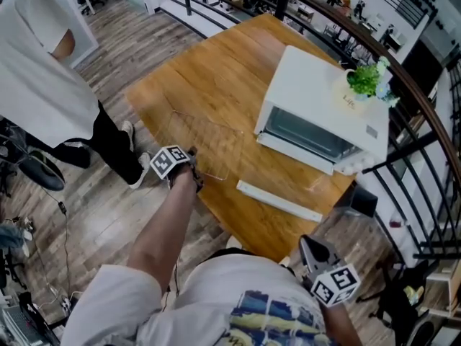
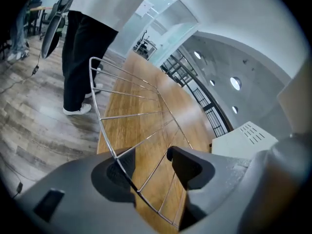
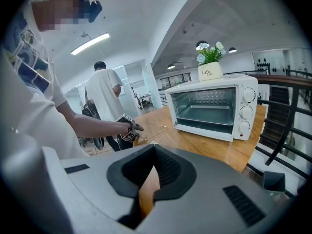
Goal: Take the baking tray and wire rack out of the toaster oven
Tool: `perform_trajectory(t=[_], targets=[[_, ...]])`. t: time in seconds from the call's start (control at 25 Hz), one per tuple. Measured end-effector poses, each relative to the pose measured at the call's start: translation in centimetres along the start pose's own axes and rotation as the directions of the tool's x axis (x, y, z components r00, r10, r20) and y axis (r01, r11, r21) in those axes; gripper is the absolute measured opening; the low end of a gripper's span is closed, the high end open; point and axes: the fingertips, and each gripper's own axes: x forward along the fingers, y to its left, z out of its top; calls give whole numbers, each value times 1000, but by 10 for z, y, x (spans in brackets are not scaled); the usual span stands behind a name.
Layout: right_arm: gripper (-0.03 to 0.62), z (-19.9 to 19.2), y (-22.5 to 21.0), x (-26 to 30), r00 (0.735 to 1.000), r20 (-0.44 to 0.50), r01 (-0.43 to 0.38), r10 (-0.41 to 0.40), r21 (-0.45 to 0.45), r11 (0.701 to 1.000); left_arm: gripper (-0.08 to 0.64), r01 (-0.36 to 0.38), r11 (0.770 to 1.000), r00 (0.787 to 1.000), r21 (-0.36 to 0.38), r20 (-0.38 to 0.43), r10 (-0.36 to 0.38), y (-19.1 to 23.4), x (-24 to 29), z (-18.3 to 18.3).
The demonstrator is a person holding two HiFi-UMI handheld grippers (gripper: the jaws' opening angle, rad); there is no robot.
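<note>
Both left gripper [image 2: 148,156] jaws straddle wire rack [image 2: 130,115]

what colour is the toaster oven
White. The toaster oven shows best in the right gripper view, seen from the front with its three white knobs.

View from my remote feed. A wooden desk [image 1: 209,85] stands on a grey-brown plank floor [image 1: 94,215]. A black railing [image 2: 200,99] runs just beside the desk's far edge. Above it I see a curved grey wall [image 2: 234,48] set with round lights [image 2: 235,83]. Glass partitions [image 3: 139,82] close the far end. A strip light [image 3: 89,43] glows overhead.
</note>
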Motion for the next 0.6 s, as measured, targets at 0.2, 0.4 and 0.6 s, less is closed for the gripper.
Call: perform_trajectory(t=[0.2, 0.4, 0.6], targets=[[2, -1, 1, -1, 1000, 1, 7, -7, -2, 1000, 227, -88, 992, 996, 85, 22, 87, 3, 1, -1], [2, 0, 1, -4, 1000, 6, 9, -9, -5, 1000, 259, -183, 968, 983, 172, 58, 176, 10, -3, 0], [2, -4, 2, -5, 1000, -9, 8, -8, -1, 1000, 295, -278, 937, 959, 213, 121, 257, 21, -8, 4]])
